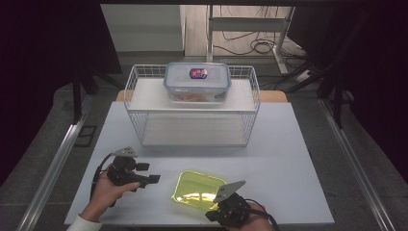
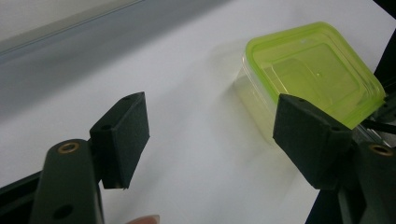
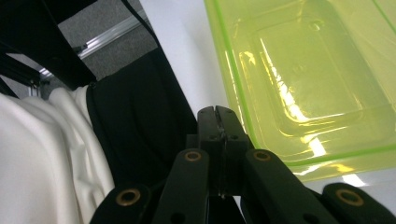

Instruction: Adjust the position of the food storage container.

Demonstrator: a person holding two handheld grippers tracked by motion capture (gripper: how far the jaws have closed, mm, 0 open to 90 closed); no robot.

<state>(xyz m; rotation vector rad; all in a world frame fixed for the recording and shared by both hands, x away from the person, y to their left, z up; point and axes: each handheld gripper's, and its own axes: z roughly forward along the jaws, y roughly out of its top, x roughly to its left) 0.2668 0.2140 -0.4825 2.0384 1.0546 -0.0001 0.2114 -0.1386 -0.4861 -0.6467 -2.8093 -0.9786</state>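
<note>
A clear box with a yellow-green lid (image 1: 198, 189) lies on the white table (image 1: 288, 159) near its front edge. My left gripper (image 1: 150, 173) rests on the table to the box's left and points toward it. Its jaws stand open with nothing between them. In the left gripper view, the box (image 2: 313, 70) sits beyond the right pad (image 2: 308, 135) of my left gripper (image 2: 212, 112). My right gripper (image 1: 217, 203) is at the box's near edge. In the right gripper view, its jaws (image 3: 215, 112) are shut and empty, with the tips beside the lid's rim (image 3: 308, 70).
A white wire rack (image 1: 192, 103) stands at the back of the table. On its upper shelf sits a clear box with a blue-rimmed lid (image 1: 197, 81) and something orange inside. White and black cloth (image 3: 70, 149) hangs past the table's front edge.
</note>
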